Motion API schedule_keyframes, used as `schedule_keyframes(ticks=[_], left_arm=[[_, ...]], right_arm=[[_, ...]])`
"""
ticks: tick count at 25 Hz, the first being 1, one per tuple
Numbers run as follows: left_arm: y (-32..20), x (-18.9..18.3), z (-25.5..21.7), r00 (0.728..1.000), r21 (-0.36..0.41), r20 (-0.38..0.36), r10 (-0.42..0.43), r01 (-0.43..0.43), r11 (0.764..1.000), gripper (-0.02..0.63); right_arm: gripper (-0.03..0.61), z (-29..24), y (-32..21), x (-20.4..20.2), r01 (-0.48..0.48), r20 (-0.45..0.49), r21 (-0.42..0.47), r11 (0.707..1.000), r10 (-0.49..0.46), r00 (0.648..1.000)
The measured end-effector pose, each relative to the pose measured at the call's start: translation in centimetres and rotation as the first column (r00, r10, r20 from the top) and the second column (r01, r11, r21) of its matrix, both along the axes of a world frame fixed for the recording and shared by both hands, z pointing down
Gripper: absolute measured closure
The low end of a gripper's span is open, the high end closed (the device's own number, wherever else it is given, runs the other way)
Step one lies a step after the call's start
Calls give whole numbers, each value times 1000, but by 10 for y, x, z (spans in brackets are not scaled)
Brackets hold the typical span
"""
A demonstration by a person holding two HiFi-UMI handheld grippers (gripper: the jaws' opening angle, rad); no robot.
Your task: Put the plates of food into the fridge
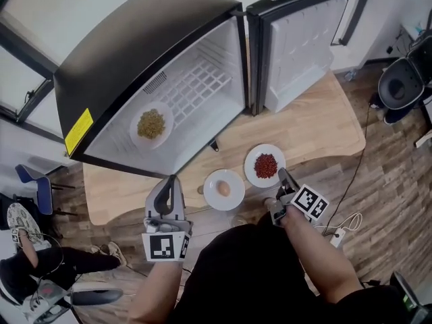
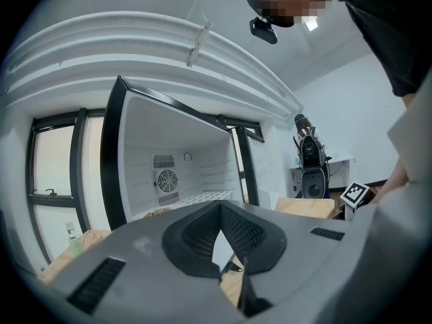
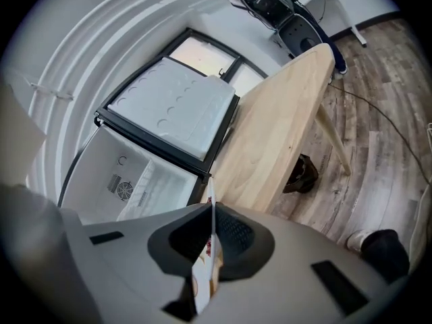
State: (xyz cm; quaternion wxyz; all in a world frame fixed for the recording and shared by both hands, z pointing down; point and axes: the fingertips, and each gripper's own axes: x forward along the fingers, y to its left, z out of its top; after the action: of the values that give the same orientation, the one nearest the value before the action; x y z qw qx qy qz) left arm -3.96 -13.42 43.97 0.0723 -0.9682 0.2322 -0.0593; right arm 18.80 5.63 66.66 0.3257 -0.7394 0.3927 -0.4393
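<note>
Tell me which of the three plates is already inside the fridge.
The plate of greenish-brown food sits inside the open fridge; the egg plate and the red-food plate are both outside, over the wooden table.

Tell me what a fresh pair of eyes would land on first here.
The black fridge stands on the wooden table with its door swung wide, a plate of greenish food inside. In front of it the right gripper is shut on the rim of the red food plate, and the egg plate sits beside that on the table.
</note>
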Motion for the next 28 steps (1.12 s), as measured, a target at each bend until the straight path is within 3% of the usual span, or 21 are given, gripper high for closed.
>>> schedule_keyframes(ticks=[12, 17, 28], left_arm=[[-16, -7, -17, 998, 7, -45, -36, 37, 999, 609], [-18, -3, -31, 997, 31, -60, -47, 49, 998, 610], [-33, -2, -61, 980, -4, -131, -152, 152, 988, 609]], right_arm=[[546, -74, -39, 5, 42, -41, 104, 994, -38, 998], [546, -108, -63, 1, 90, -61, 153, 984, -82, 995], [546, -173, -123, 11, 237, -153, 207, 949, -208, 966]])
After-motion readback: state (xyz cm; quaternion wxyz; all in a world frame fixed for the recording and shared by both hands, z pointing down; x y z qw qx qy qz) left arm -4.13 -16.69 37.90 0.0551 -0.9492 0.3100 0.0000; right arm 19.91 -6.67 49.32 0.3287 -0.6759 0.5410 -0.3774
